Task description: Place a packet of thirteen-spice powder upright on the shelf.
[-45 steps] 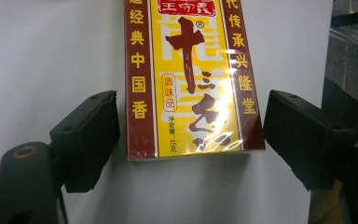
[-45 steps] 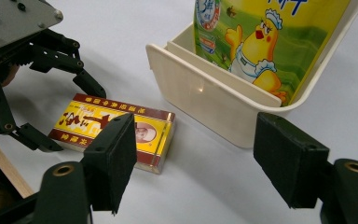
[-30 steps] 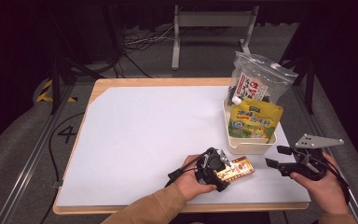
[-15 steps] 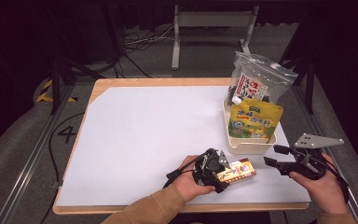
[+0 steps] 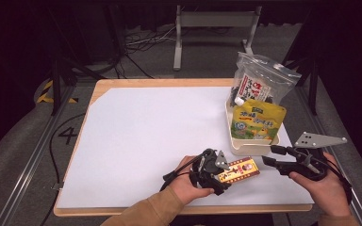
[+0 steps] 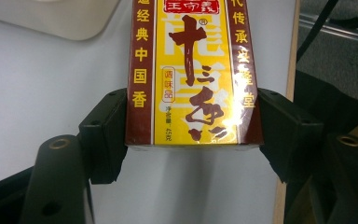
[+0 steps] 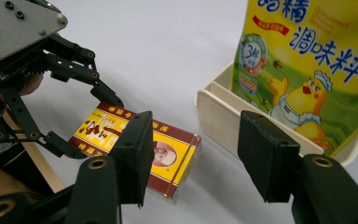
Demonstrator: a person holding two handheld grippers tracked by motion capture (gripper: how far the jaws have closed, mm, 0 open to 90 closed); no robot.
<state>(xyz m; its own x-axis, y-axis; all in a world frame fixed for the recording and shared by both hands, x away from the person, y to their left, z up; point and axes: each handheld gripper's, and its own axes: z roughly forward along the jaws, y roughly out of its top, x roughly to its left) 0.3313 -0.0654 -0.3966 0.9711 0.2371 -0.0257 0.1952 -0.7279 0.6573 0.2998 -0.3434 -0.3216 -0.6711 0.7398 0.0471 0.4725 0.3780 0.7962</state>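
While the left gripper (image 5: 219, 172) clamps the yellow-and-maroon seasoning box (image 5: 239, 170) across its narrow sides, the box sits at the near edge of the white table sheet (image 5: 151, 136), just near-side of the cream tray (image 5: 253, 147). In the left gripper view both black jaws press flat on the box's (image 6: 193, 74) maroon edges, near its close end — a firm hold, box pointing away from the hand toward the right.

Right gripper (image 5: 272, 156) is to the right of the box, well near it but not touching. Its jaws have just been closing, yet they stand apart with nothing between them — in the right gripper view the gap frames bare sheet and the tray's (image 7: 223, 116) corner, with the box (image 7: 140, 151) partly behind the left-hand jaw.

Tray holds a yellow chicken-seasoning pouch (image 5: 257, 120) standing upright, and a clear zip bag (image 5: 259, 82) with a red-and-white label behind it, at the far end. Person's hands come in from the near edge, tan sleeve (image 5: 146, 214) on the left arm.
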